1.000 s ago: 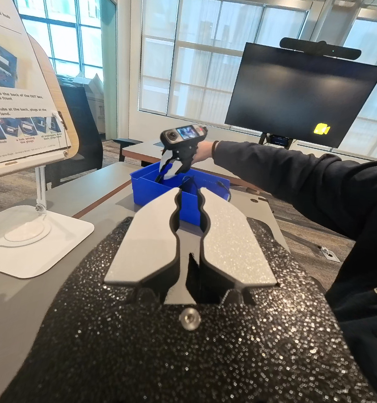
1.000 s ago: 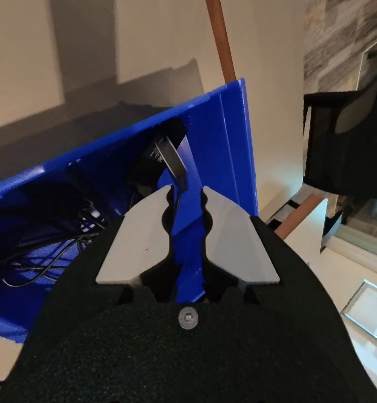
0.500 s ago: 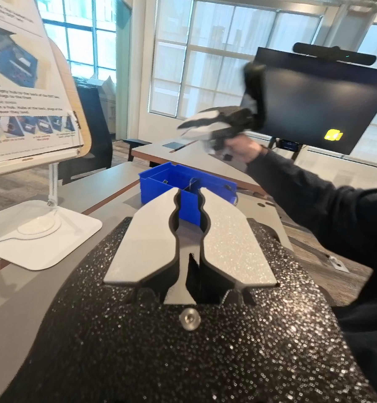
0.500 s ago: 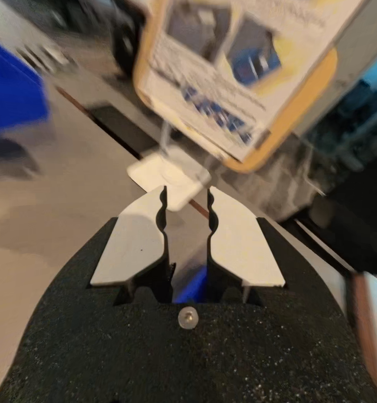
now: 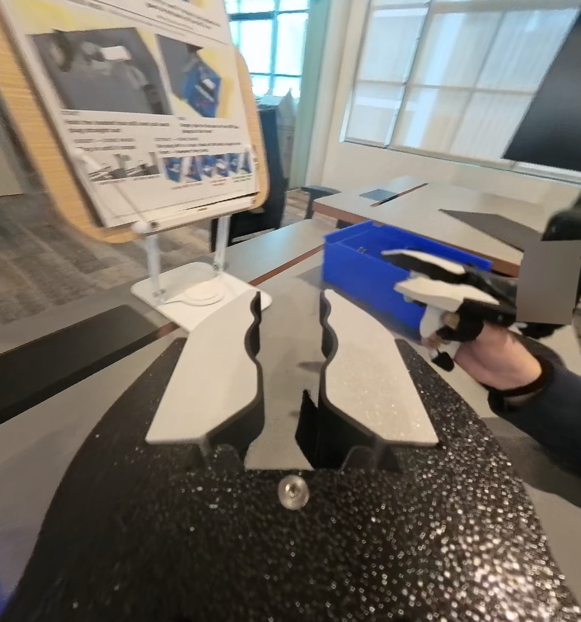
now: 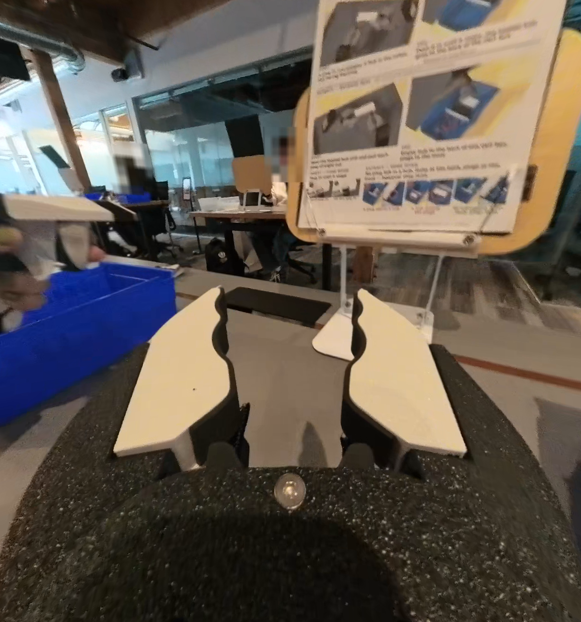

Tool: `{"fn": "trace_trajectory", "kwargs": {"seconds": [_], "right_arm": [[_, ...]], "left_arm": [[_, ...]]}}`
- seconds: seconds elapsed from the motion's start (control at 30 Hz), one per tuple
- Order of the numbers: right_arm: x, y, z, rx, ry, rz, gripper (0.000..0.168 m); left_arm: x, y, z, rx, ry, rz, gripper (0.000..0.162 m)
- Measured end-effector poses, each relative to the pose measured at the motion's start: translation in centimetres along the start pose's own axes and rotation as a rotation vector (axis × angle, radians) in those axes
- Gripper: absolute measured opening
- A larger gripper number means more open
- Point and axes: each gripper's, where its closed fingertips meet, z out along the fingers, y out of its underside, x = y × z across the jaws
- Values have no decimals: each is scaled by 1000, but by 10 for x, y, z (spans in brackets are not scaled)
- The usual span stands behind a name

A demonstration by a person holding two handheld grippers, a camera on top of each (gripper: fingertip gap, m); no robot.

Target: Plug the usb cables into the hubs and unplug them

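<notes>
Left wrist view shows a big grey table (image 5: 282, 245) with a blue bin (image 5: 356, 279) standing on it, off to the right. The right wrist view shows a blue bin (image 6: 80, 323) on the left side of the table (image 6: 282, 353). A tall sign board (image 5: 141, 111) on a white stand (image 5: 201, 299) sits on the table to the left of the bin, and the pages on it are blurry. From the right wrist view the sign board (image 6: 427, 128) is straight ahead, and its white stand (image 6: 336, 336) touches the table just past the fingers.

The left gripper (image 5: 289, 303) hangs over bare table with a gap between its two white fingers (image 5: 215, 370). Nothing is in the gap. The right gripper (image 6: 287, 299) has its fingers (image 6: 181, 377) spread wide, and nothing is held between them either. The left wrist view also shows the right gripper (image 5: 400, 272) farther off, in front of the blue bin, with a person's hand (image 5: 494, 360) around its handle and a dark sleeve (image 5: 551, 414) behind it.

A flat black panel (image 6: 275, 304) is set in the table beyond the right gripper. The inside of the bin is mostly hidden. I cannot see any usb cables or hubs, so I cannot tell where they lie.
</notes>
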Motion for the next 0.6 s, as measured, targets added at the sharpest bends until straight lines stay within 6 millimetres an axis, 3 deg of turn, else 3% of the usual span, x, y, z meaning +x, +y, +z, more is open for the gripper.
{"fn": "trace_trajectory", "kwargs": {"seconds": [0.2,0.4,0.53,0.6], "right_arm": [[7,17,-5,52,-22,198,76],[11,33,-6,114,62,138,78],[13,49,-5,124,113,25,79],[11,53,-5,121,113,-1,79]], "left_arm": [[-22,-9,-22,73,-64,-63,48],[-39,-17,-37,143,-137,-131,67],[-40,-17,-44,91,-210,-104,78],[-34,-21,-48,84,-212,-126,94]]}}
